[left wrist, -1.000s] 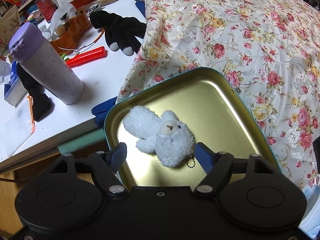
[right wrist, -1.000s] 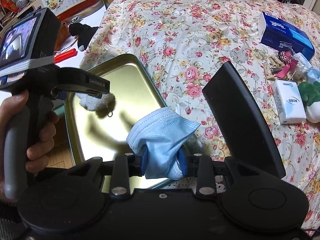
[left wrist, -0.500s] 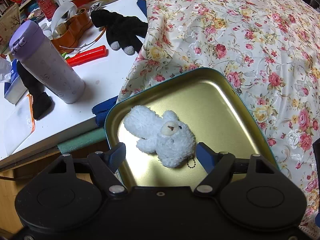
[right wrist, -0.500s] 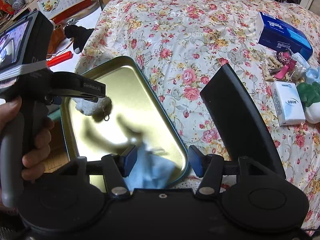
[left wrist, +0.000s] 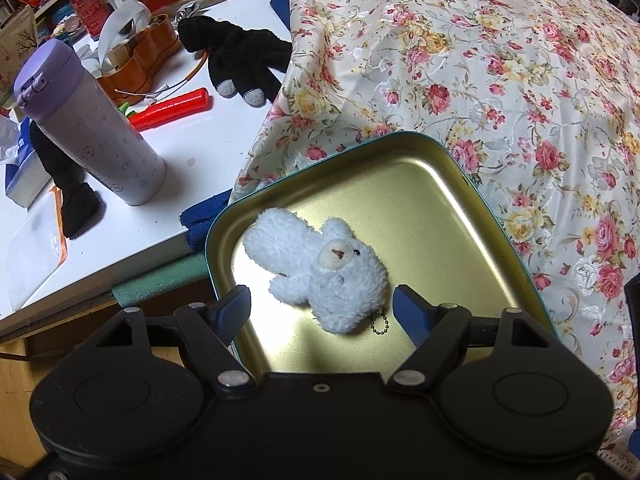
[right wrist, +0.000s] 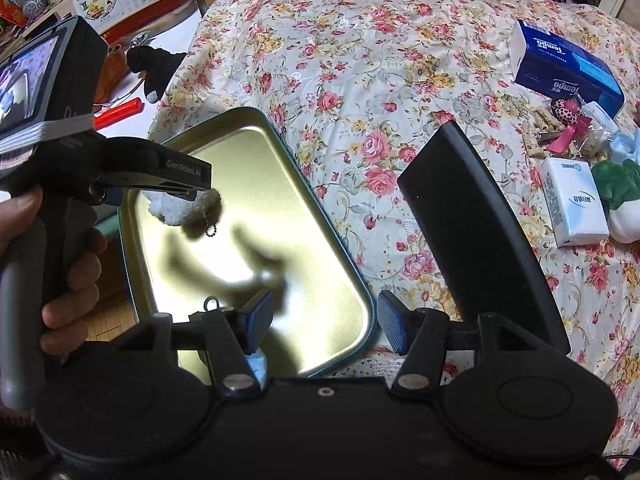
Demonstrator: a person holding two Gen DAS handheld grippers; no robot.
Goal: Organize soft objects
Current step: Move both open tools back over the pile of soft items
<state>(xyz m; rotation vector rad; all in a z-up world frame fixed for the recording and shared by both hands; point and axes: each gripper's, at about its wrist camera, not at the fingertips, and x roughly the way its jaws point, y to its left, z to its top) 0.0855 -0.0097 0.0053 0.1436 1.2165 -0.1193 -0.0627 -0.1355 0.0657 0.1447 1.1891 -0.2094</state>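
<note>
Floral bedspread (left wrist: 500,80) covers most of the surface, white desk (left wrist: 192,152) butts against its left side, wood floor shows below the desk edge. Gold tin tray (left wrist: 432,184) sits at the bedspread's near-left edge, its corner overhanging toward the desk; most of its floor is bare. White plush bear (left wrist: 320,268) lies inside the tray near the left wall, bead chain trailing. Left gripper (left wrist: 322,306) hovers over the bear, fingers apart on either side, not touching it. Right gripper (right wrist: 322,320) sits over the tray's near corner, fingers parted and nothing between them; a pale blue scrap (right wrist: 256,364) shows under its left finger, probably the face mask, mostly hidden. A hand (right wrist: 60,272) grips the left gripper's handle. Desk clutter: purple bottle (left wrist: 88,132), black glove (left wrist: 240,56), red tool (left wrist: 172,110). On the far right of the bedspread: 1 blue tissue box (right wrist: 568,64), 1 white tissue pack (right wrist: 572,200), green plush (right wrist: 620,192). A black flat panel (right wrist: 472,232) leans right of the tray.
</note>
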